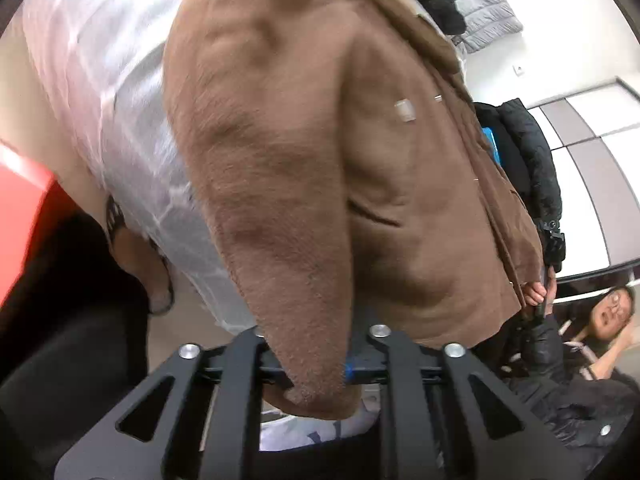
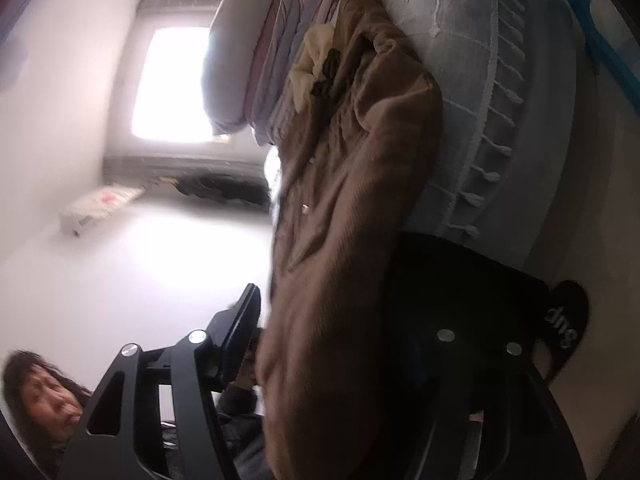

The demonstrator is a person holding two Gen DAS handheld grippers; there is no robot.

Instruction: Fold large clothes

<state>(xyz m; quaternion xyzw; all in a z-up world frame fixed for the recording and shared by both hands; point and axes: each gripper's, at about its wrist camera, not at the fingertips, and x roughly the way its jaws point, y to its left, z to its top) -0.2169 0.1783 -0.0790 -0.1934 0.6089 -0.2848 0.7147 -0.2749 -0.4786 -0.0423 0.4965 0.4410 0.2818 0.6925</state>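
In the left wrist view, a red surface [image 1: 24,196] is seen at the left edge, and clear plastic sheeting [image 1: 120,128] lies beside it. The centre of the frame is filled by the brown coat [image 1: 304,152], whose sleeve end is pinched at lower centre by the left gripper [image 1: 316,372], jaws pressed together on the cloth. A black jacket [image 1: 532,160] is seen at the right, a grey quilted one [image 1: 480,0] at the upper right.

In the right wrist view, a bright window [image 2: 176,84] is seen at the upper left. The right gripper [image 2: 344,344] is held at lower centre, jaws spread, with the coat [image 2: 352,184] hanging between them; contact cannot be told. A fringed grey blanket [image 2: 480,80] is seen at the right.
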